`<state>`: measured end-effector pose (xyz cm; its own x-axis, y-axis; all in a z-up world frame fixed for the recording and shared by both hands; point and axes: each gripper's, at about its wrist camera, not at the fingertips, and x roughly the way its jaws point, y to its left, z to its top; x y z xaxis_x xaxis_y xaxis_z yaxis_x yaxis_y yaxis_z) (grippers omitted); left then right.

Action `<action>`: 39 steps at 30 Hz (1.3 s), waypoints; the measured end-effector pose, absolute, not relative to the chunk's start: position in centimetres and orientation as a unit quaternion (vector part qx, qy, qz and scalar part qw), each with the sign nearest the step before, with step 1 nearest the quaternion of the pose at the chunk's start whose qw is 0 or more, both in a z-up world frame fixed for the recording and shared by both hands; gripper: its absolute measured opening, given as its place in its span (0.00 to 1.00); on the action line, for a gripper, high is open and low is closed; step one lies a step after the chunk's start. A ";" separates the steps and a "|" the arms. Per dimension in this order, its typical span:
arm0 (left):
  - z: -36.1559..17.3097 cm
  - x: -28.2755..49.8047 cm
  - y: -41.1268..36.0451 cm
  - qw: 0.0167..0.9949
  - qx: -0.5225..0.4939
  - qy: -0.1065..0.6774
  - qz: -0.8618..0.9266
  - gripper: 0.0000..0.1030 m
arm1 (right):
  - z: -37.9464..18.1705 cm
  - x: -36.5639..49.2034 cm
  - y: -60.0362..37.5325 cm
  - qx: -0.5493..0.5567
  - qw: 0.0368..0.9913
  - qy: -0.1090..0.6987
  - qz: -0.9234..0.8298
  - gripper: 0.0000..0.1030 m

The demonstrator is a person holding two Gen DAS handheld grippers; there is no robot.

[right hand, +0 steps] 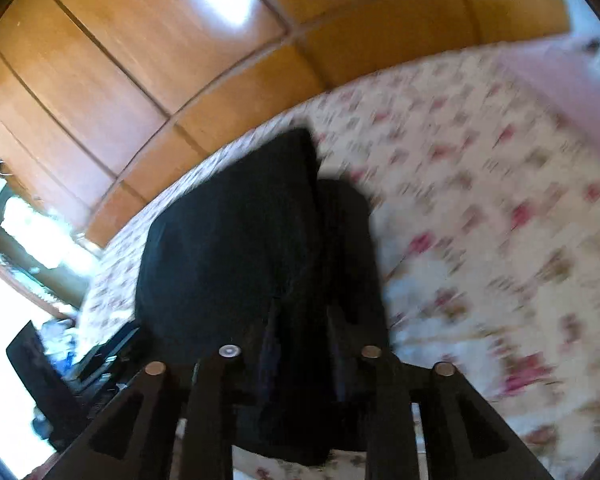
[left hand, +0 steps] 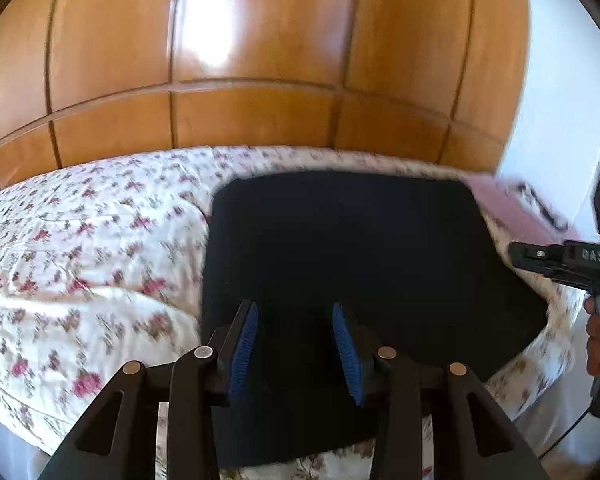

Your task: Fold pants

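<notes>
The dark navy pants point(left hand: 360, 264) lie folded into a broad flat rectangle on the floral bedspread point(left hand: 80, 248). My left gripper point(left hand: 294, 312) is open, its blue pads point(left hand: 246, 344) spread apart just above the near part of the pants. The right gripper point(left hand: 518, 254) shows at the right edge of the left wrist view, beside the pants' right edge. In the right wrist view the pants point(right hand: 236, 240) fill the centre and my right gripper point(right hand: 302, 312) hovers over them with its dark fingers point(right hand: 272, 340) apart; the view is blurred.
A wooden panelled wardrobe point(left hand: 260, 60) stands behind the bed. A pink pillow point(left hand: 516, 208) lies at the bed's far right. The bedspread point(right hand: 480, 220) stretches to the right of the pants. A dark chair and clutter point(right hand: 40, 368) stand at the left by a bright window.
</notes>
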<state>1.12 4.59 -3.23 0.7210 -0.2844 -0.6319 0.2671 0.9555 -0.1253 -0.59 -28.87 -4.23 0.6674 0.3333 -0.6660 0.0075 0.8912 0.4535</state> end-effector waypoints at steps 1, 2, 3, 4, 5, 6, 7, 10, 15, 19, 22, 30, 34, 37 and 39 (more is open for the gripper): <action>-2.6 1.7 4.9 0.930 -0.016 0.337 -0.144 0.39 | -3.1 -0.7 -28.9 0.197 0.901 0.378 0.080 0.28; -1.8 2.5 5.0 0.932 -0.017 0.334 -0.140 0.39 | -1.6 -1.0 -28.8 0.177 0.915 0.355 0.076 0.28; -1.4 3.1 5.0 0.932 -0.017 0.334 -0.139 0.39 | -0.3 -1.0 -28.4 0.157 0.925 0.337 0.078 0.28; -1.0 4.1 4.8 0.932 -0.014 0.337 -0.137 0.39 | 0.9 -0.6 -27.6 0.135 0.931 0.329 0.085 0.28; -0.7 5.3 4.4 0.930 -0.005 0.342 -0.131 0.39 | 1.5 0.0 -26.9 0.120 0.932 0.329 0.092 0.28; -0.6 6.2 4.0 0.929 0.004 0.349 -0.126 0.39 | 1.9 0.8 -25.9 0.101 0.932 0.335 0.100 0.28; -0.7 7.3 3.4 0.926 0.015 0.357 -0.123 0.39 | 2.1 1.7 -24.8 0.083 0.930 0.342 0.102 0.28; -1.6 9.9 2.0 0.919 0.041 0.378 -0.109 0.39 | 0.7 4.7 -22.1 0.056 0.921 0.370 0.110 0.28; -4.3 13.3 0.3 0.906 0.088 0.403 -0.095 0.41 | -2.8 8.4 -20.7 0.020 0.910 0.406 0.074 0.23; -5.6 15.0 0.0 0.904 0.080 0.410 -0.089 0.47 | -5.2 9.7 -22.0 0.010 0.909 0.415 0.029 0.17; -6.7 15.5 0.0 0.905 0.090 0.408 -0.080 0.49 | -6.5 9.9 -22.6 0.011 0.916 0.400 0.014 0.12; -5.2 13.5 0.8 0.910 0.071 0.403 -0.070 0.48 | -6.2 9.2 -23.1 0.049 0.927 0.370 0.040 0.12; -4.4 11.8 1.6 0.910 0.045 0.408 -0.064 0.48 | -5.1 7.3 -23.4 0.072 0.927 0.363 0.052 0.19; -4.0 10.1 2.2 0.909 0.018 0.412 -0.065 0.48 | -4.5 5.3 -22.5 0.047 0.933 0.354 0.050 0.32; -3.8 8.9 2.4 0.909 0.011 0.411 -0.065 0.48 | -4.2 3.8 -21.9 0.038 0.934 0.349 0.065 0.33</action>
<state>8.87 2.40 -3.80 0.6535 -0.1099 -0.7489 0.1281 0.9912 -0.0336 3.75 -21.93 -4.20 0.7484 0.1477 -0.6466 -0.0953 0.9887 0.1156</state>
